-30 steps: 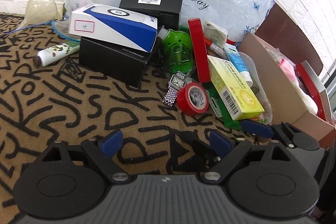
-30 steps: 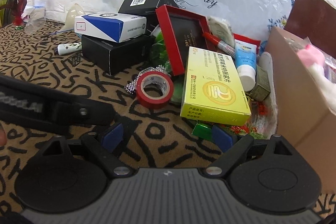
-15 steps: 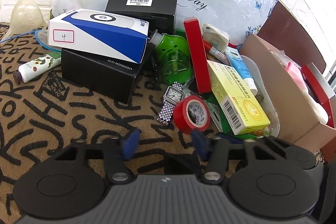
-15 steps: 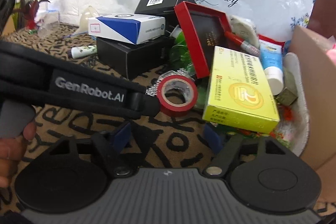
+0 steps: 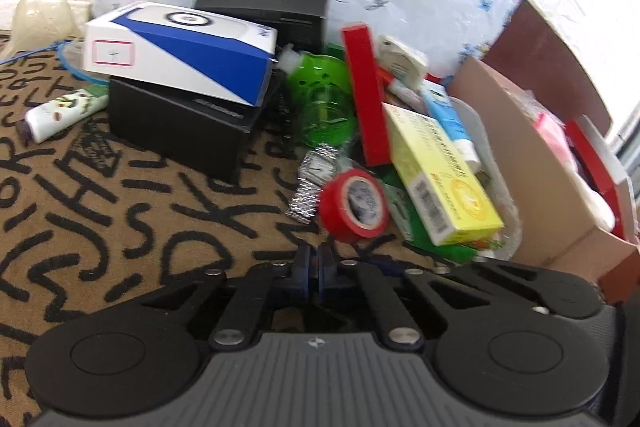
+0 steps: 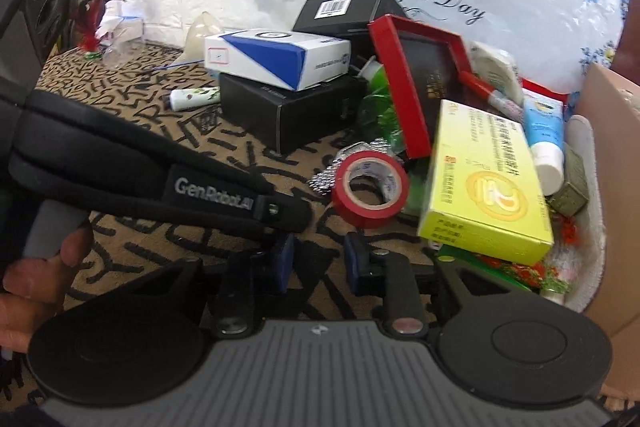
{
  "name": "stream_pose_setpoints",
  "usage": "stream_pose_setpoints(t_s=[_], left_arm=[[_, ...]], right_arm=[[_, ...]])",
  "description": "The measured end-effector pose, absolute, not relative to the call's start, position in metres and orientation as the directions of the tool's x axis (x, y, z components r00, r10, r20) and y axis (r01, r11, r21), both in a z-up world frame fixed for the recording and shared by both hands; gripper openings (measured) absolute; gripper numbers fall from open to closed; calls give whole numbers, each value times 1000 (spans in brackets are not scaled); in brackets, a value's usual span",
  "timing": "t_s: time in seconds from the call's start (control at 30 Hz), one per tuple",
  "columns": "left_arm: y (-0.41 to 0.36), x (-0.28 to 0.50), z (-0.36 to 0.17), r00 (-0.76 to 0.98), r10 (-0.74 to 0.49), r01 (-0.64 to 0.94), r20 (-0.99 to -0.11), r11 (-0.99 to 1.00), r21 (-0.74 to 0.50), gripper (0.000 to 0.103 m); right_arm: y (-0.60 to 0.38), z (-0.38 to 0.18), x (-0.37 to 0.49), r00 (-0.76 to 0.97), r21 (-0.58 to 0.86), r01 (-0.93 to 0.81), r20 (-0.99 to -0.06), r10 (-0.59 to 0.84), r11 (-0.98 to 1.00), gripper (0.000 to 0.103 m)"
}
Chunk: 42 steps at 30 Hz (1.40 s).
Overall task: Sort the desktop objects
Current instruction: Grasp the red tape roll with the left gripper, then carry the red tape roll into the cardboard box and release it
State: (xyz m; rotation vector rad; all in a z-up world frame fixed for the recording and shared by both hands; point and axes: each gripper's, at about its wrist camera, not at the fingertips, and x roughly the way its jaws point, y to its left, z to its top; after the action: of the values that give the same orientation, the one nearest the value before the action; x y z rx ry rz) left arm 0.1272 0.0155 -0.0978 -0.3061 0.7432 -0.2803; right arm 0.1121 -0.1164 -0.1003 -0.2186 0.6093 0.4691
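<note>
Red tape roll point(image 5: 354, 205) lying on the lettered brown surface point(image 5: 120, 211) at the front of the clutter, touching a silver watch point(image 5: 314, 179) on its left and just beside a yellow box point(image 5: 438, 171) on its right. Left tongs point(image 5: 313, 269) pressed shut, blue pads point(image 5: 303, 269) together with nothing between, low over the surface just short of the roll. Right tongs point(image 6: 316, 261) parted a little, empty, aimed at the same roll point(image 6: 370, 189).

Seen only from the right wrist: the left tool's black handle lettered GenRobot.AI point(image 6: 160, 179) crossing in front, the bare hand point(image 6: 36, 267) gripping it, a red feather toy point(image 6: 94, 23) by the wall, and the dark inside of the red-framed tray point(image 6: 424, 83). Seen only from the left wrist: the watch dial, and a cardboard box point(image 5: 532, 163) with pink and red contents at far right.

Compared with half a second ago: left pads closed from a clear gap, right pads drawn nearer together, both views now blurred by motion, pile unchanged.
</note>
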Motion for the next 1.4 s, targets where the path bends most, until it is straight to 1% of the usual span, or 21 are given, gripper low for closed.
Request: stream_pose_setpoints(t_s=[0.03, 0.07, 0.1, 0.13, 0.2, 0.27, 0.33, 0.37, 0.43, 0.53, 0.6, 0.63, 0.73, 0.77, 0.97, 1.0, 1.03, 1.07, 1.1, 1.17, 1.4], left_arm=[[17, 128, -99, 698, -359, 139, -619, 917, -375, 0], [20, 129, -99, 696, -367, 135, -617, 911, -390, 0], [22, 129, -99, 694, -372, 129, -617, 907, -402, 1], [24, 128, -99, 694, -373, 124, -616, 904, -408, 3], [27, 128, -98, 696, -369, 111, -616, 903, -416, 18], [29, 126, -96, 708, -380, 115, -595, 893, -434, 52], [28, 125, -93, 721, -368, 118, -587, 900, -420, 65], [25, 124, -93, 726, -358, 121, -587, 907, -403, 66], [22, 125, -94, 730, -348, 130, -589, 916, -380, 66], [18, 128, -94, 732, -343, 142, -589, 922, -360, 61], [19, 130, -92, 726, -354, 153, -590, 919, -363, 42], [19, 132, -92, 715, -370, 160, -594, 912, -377, 31], [16, 137, -90, 708, -393, 163, -587, 899, -406, 31], [13, 138, -89, 714, -385, 161, -585, 903, -398, 34], [2, 154, -84, 715, -389, 182, -581, 906, -383, 33], [0, 157, -85, 705, -397, 189, -587, 904, -385, 31], [-2, 160, -86, 696, -401, 194, -596, 904, -381, 21], [-4, 162, -87, 688, -392, 189, -610, 909, -371, 15], [-4, 161, -88, 688, -384, 186, -615, 913, -362, 15], [-1, 155, -89, 692, -388, 191, -609, 911, -365, 16], [-4, 127, -83, 657, -390, 203, -645, 916, -347, 16]], right_arm=[[-117, -100, 112, 727, -71, -474, -594, 344, 878, 32], [-118, -100, 113, 734, -81, -462, -594, 330, 883, 46], [-119, -100, 113, 743, -88, -447, -590, 315, 890, 56], [-121, -99, 112, 754, -94, -431, -584, 301, 898, 56], [-123, -99, 113, 755, -92, -421, -587, 292, 902, 56], [-125, -100, 114, 753, -86, -413, -591, 288, 907, 58], [-126, -101, 114, 755, -85, -407, -592, 283, 909, 60], [-127, -102, 114, 755, -84, -405, -592, 281, 910, 61], [-127, -104, 115, 754, -83, -403, -595, 279, 911, 63], [-127, -106, 117, 754, -78, -399, -595, 279, 913, 68], [-127, -104, 117, 758, -71, -395, -589, 282, 916, 68], [-128, -103, 116, 762, -66, -395, -580, 287, 916, 68], [-129, -102, 116, 773, -55, -392, -562, 296, 918, 67], [-129, -102, 118, 770, -56, -394, -565, 296, 917, 67], [-124, -101, 128, 783, -61, -389, -548, 295, 919, 66], [-123, -101, 131, 786, -55, -389, -540, 300, 920, 66], [-122, -101, 134, 789, -50, -390, -533, 306, 919, 65], [-121, -101, 137, 788, -46, -394, -530, 312, 918, 57], [-119, -102, 141, 788, -49, -388, -536, 304, 920, 51], [-118, -102, 143, 785, -56, -386, -545, 296, 921, 45], [-121, -98, 115, 758, -72, -442, -564, 329, 894, 45]])
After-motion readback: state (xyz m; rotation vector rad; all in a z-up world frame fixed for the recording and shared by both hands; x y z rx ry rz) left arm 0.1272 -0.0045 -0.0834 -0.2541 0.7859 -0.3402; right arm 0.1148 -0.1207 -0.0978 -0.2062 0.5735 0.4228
